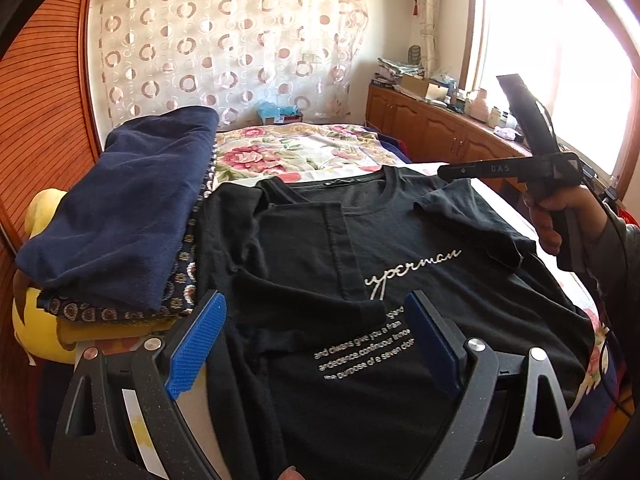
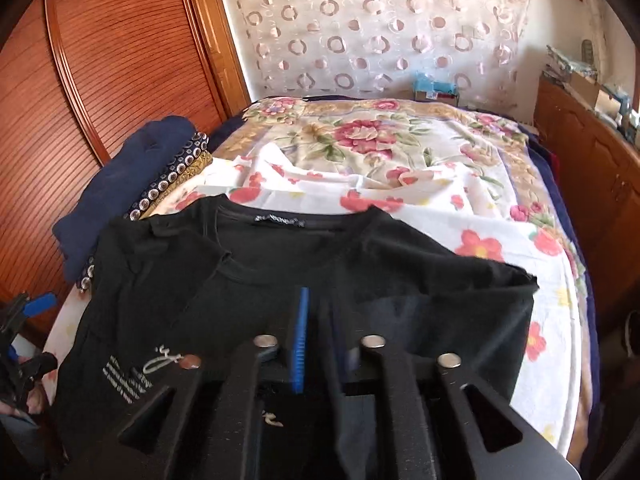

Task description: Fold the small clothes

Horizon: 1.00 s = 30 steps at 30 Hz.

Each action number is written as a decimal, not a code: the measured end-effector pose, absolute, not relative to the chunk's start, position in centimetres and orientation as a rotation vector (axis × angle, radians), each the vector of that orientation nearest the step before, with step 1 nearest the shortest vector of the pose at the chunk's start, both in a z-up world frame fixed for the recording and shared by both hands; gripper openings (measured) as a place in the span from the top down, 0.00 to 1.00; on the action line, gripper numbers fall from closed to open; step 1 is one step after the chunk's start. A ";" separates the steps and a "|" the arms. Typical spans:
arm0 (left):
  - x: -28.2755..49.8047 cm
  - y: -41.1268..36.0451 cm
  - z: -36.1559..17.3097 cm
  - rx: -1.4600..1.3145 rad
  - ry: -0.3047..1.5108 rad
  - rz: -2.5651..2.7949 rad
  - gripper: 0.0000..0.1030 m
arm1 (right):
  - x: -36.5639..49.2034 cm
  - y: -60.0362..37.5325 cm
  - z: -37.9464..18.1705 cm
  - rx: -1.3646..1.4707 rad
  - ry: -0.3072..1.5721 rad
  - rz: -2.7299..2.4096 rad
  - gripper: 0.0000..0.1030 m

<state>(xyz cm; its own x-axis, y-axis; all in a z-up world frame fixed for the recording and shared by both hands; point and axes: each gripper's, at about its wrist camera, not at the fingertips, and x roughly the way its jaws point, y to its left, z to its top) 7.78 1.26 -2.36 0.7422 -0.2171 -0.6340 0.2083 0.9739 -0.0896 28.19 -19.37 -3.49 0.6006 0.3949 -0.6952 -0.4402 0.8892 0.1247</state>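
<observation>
A floral bedspread [image 2: 420, 168] stretches ahead of us, wide open toward the far curtain, hemmed by a wooden wardrobe [image 2: 120, 80] left and a cabinet [image 2: 592, 168] right. One black T-shirt [image 1: 400, 248] lies near us, its left side folded in. Our left gripper [image 1: 316, 340] hovers spread above it; our right gripper [image 2: 320, 340] pinches the shirt's right part, lifting it. One stack of folded clothes [image 1: 120, 220] borders its left edge.

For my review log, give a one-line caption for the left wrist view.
Open left gripper hovers over a half-folded black T-shirt on the bed, folded clothes stacked beside it.
</observation>
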 end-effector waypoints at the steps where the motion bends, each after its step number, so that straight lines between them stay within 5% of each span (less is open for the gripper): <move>1: 7.8 1.4 -2.3 -0.015 0.695 -0.230 0.12 | 28.1 -19.1 -3.4 -0.063 0.785 0.492 0.83; 10: 8.8 2.4 -1.6 -0.003 0.667 -0.197 0.12 | 26.3 -21.1 -4.6 -0.188 0.764 0.409 0.82; 13: 10.0 3.0 -1.2 0.014 0.669 -0.197 0.12 | 26.9 -22.1 -5.1 -0.201 0.781 0.379 0.64; 15: 11.4 3.5 -0.8 0.035 0.680 -0.196 0.12 | 27.5 -22.8 -5.8 -0.219 0.788 0.341 0.63; 30: 21.3 3.9 -1.8 0.165 0.844 -0.153 0.51 | 30.1 -24.5 -8.9 -0.261 0.787 0.265 0.63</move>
<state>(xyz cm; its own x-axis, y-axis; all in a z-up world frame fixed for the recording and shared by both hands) 21.30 3.90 -1.75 0.6550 -0.0691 -0.7525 0.1996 0.9763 0.0841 30.08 -24.54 -8.91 0.6766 0.1367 -0.7235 -0.3291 0.9352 -0.1310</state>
